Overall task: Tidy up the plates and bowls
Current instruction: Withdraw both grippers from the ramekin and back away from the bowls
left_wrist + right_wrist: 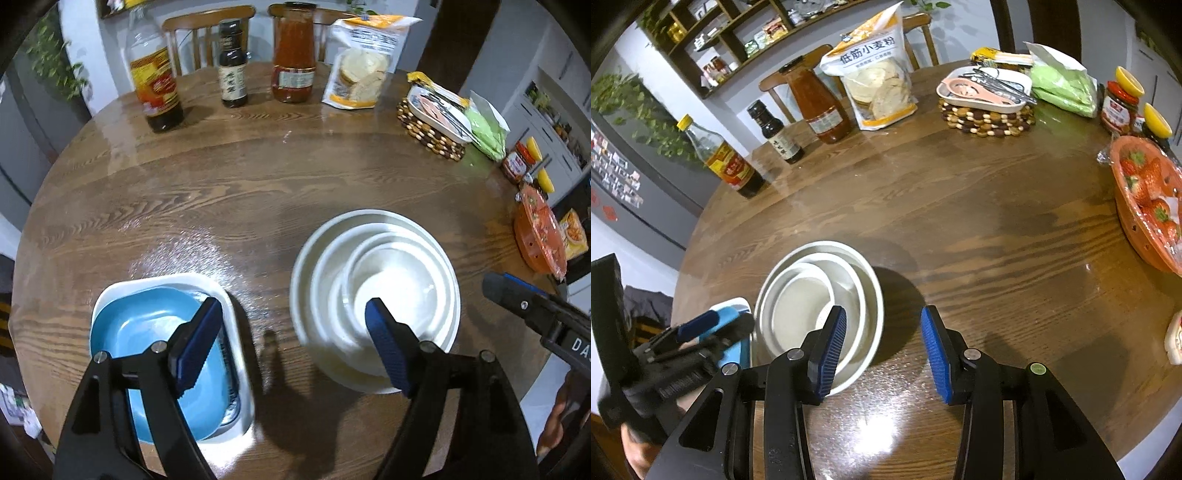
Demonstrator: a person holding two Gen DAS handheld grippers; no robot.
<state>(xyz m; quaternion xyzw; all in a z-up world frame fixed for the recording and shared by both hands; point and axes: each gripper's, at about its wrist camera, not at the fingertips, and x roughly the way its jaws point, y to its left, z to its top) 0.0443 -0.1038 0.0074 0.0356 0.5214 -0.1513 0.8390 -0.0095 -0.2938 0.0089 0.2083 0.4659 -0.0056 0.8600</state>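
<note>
My left gripper point(291, 339) hangs wide and holds nothing, one blue pad over the blue plate point(155, 332) and the other over the nest of white bowls point(373, 291), with bare wood between them. My right gripper point(882, 354) is just as wide and just as empty; its left pad overlaps the near rim of the white bowls point(820, 295), its right pad hovers over the table point(979, 229).

The blue plate sits inside a white rectangular dish point(225, 295), and the bowls are stacked by size, smallest innermost, just beside that dish. So I judge the sorting nearly finished (or at a pause between picks): both kinds of crockery look gathered into their own pile, close to me.

If anything remains, it is likely squaring the two piles or merging them. That calls for closing one pair of pads on a rim, and the glazed bowl edges look slippery, so a low, square grip is wise.

Farther off stand a soy bottle point(720, 158), sauce jar point(820, 107), flour bag point(879, 74) and strawberry basket point(1152, 203), none of them mine to move.
</note>
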